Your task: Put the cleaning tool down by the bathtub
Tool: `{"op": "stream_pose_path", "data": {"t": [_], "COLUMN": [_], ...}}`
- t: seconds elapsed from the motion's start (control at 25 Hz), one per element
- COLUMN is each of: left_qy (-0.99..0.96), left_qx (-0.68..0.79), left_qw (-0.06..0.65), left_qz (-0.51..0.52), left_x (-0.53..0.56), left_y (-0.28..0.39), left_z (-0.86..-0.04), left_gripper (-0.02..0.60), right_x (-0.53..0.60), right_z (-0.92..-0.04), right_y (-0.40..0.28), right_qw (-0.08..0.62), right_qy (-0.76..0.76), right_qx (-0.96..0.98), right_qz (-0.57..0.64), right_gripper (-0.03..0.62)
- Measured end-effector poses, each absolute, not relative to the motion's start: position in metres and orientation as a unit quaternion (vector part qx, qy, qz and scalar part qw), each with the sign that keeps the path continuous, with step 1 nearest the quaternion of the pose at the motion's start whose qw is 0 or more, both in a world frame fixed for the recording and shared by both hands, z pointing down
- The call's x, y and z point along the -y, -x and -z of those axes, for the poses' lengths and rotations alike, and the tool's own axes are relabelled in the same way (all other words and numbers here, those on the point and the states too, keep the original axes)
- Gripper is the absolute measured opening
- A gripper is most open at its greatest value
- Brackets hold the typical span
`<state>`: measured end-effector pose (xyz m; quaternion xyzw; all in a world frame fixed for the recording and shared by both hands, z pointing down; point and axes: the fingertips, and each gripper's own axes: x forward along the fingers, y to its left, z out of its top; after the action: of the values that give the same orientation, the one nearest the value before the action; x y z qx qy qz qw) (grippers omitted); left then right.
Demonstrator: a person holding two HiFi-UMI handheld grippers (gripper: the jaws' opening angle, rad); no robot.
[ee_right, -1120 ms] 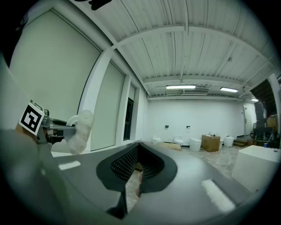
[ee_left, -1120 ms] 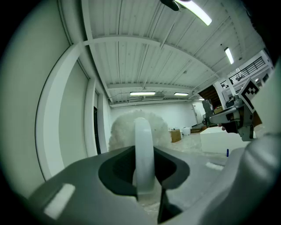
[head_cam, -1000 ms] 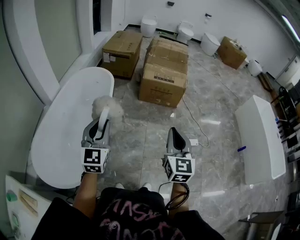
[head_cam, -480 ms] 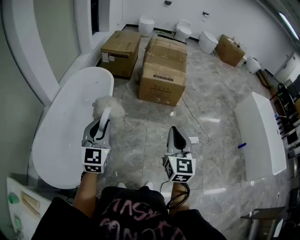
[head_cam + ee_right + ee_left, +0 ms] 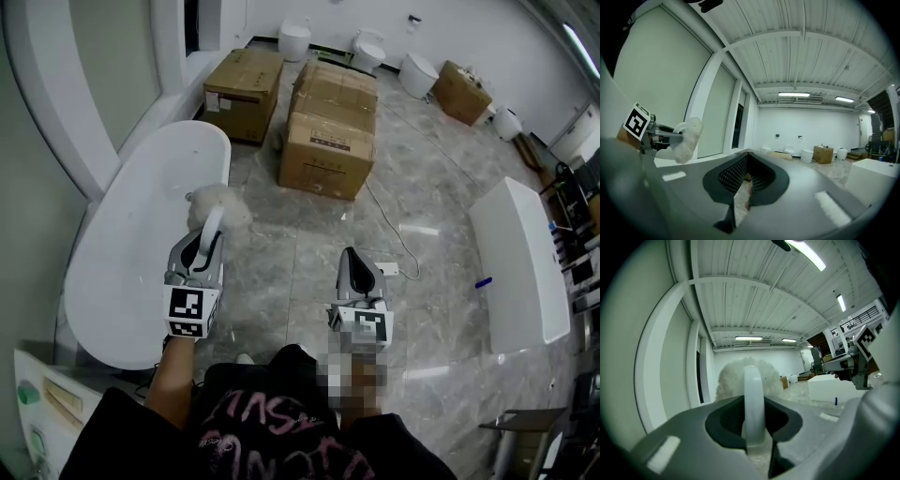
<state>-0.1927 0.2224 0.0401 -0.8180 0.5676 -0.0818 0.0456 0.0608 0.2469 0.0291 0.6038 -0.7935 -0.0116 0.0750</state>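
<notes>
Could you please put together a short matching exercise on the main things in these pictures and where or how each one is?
Things:
1. cleaning tool
2. bathtub
3. cardboard boxes
4. right gripper

Place or state:
A. empty, jaws shut
B. clamped in the jaws of the left gripper
C. brown, farther off than both grippers
D. white, on the left side

Pairs: 1-B, 2-D, 3-C, 4-A
</notes>
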Motion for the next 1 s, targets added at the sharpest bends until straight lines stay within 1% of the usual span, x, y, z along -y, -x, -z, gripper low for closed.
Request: {"op": "stream_pose_path", "data": {"t": [0.28,0.44,0.64,1.0], "left_qy": [0.821,0.822,0.822,0.822], "left_qx": [-0.562,-0.561,-0.558,-0.556], "left_qw": [0.047,0.034,0.044,0.023], "left_qz": [0.091,0.095,0.107,0.122], "left_x": [-0.215,-0.203,-0.178,-0.131], "left_y": [0.194,0.193,0.182,0.159], "left_z": [-0.048,-0.057,-0.061,-0.08], "left_gripper": [0.084,0.084,0.084,0.084], "right_x": [-0.24,-0.228,-0.202,-0.147], "right_z": [-0.043,-0.048,-0.055,-0.075], "right_y": [-0.051,-0.047,-0.059,-0.075], "right_qw": [0.089,0.095,0.089,0.105], "right_qy": [-0.592,-0.584,-0.589,-0.579], "right_qx": [0.801,0.806,0.804,0.808], "right_qz": [0.007,0.01,0.0,-0.017], "right_gripper": [0.014,0.014,0.014,0.014]}}
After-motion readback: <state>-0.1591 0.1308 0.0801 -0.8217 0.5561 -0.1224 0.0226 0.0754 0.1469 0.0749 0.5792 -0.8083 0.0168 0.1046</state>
